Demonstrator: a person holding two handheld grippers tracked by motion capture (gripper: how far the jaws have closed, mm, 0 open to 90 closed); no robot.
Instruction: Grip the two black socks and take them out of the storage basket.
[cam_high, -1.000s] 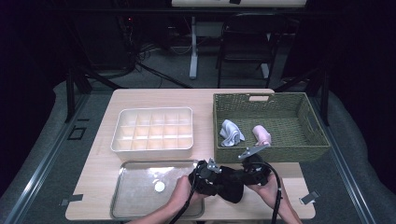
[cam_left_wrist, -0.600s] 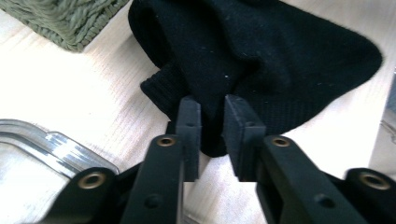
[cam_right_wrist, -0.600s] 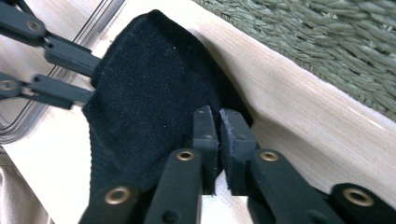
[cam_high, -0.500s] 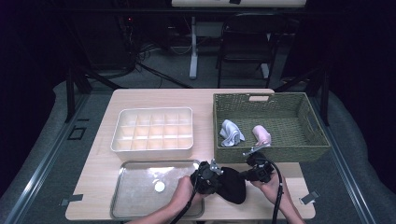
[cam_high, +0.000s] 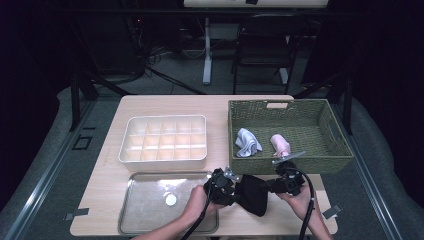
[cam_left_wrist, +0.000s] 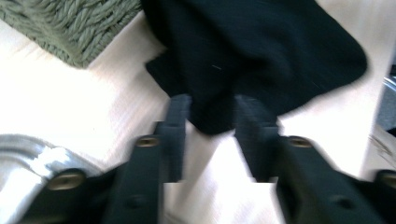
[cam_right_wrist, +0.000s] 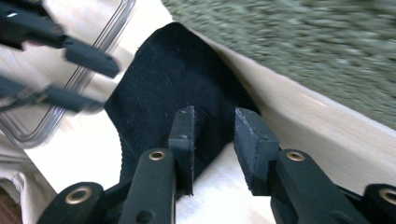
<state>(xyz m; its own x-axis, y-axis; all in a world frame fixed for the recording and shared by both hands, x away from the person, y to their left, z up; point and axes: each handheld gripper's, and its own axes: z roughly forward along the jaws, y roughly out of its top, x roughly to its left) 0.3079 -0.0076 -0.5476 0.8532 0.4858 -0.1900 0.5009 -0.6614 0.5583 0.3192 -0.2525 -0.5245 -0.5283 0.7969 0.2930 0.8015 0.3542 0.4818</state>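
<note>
- The left tool (cam_high: 231, 186) sits low over the desk (cam_high: 165, 107), near its front edge. Its jaws have just been opening and now stand a little apart.
- In the left gripper view, a corner of the black cloth (cam_left_wrist: 261, 51) pokes into the gap between the jaws. The pads do not press on it.
- The right tool (cam_high: 274, 186) is on the other side of the cloth, pointing back toward the left tool. Its jaws have just been opening too and stand a little apart.
- In the right gripper view, the edge of the black cloth (cam_right_wrist: 173, 84) lies between the jaws and under the left one. It is not pinched.
- The black cloth (cam_high: 253, 192) lies crumpled on the desk, right between the two tools.
- Just beside the left tool is a clear tray (cam_high: 145, 212) with a small round white thing (cam_high: 171, 200) in it.
- Behind the tray is a white box (cam_high: 162, 159) with many little compartments.
- Behind the right tool stands a green woven basket (cam_high: 287, 107). Inside it lie a light blue cloth (cam_high: 247, 142) and a pink roll (cam_high: 281, 144), a little apart.
</note>
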